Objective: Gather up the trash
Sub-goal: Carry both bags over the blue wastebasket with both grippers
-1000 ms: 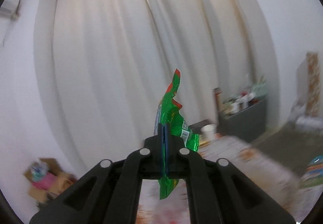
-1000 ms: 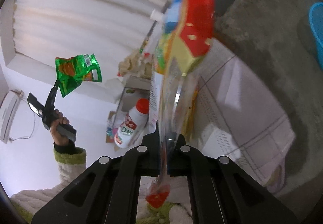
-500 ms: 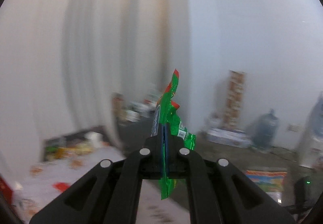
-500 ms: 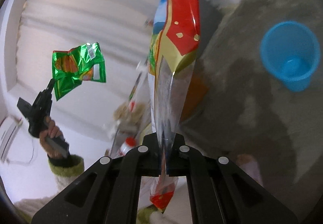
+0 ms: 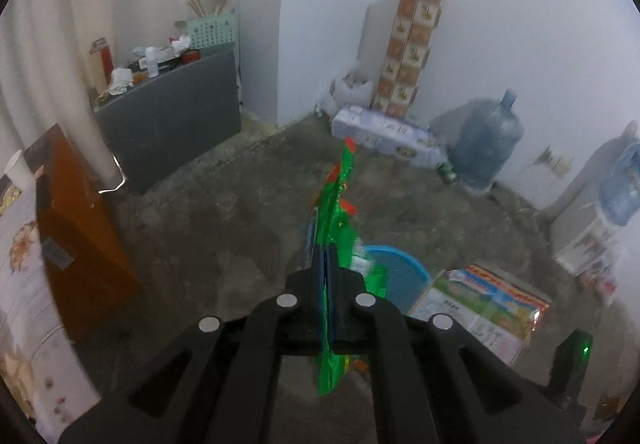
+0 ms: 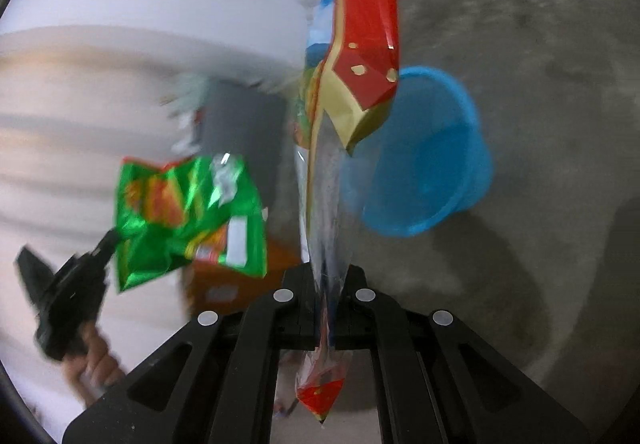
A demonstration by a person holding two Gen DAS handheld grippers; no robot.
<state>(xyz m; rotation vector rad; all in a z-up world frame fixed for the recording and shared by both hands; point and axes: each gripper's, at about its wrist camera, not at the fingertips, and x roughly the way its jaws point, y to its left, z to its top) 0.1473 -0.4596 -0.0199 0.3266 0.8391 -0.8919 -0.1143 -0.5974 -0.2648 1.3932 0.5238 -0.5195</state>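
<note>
My left gripper (image 5: 326, 264) is shut on a green snack bag (image 5: 334, 212), held edge-on in the air above the floor. The same green bag (image 6: 188, 212) and the left gripper (image 6: 108, 244) show at the left of the right wrist view. My right gripper (image 6: 329, 284) is shut on a red, gold and clear snack wrapper (image 6: 360, 56) that stands up from the fingers. A blue plastic bin (image 6: 432, 156) sits on the floor just beyond the wrapper; in the left wrist view the bin (image 5: 400, 272) lies right behind the green bag.
Concrete floor (image 5: 224, 212). A brown cabinet (image 5: 80, 236) and a grey cabinet (image 5: 168, 116) with clutter stand left. Stacked cartons (image 5: 412, 44), a pack of bottles (image 5: 384, 136), a water jug (image 5: 488, 140) and a printed carton (image 5: 480, 304) lie right.
Both grippers have swung away from the curtain and table toward the floor. The blue bin is now close in front of both held bags.
</note>
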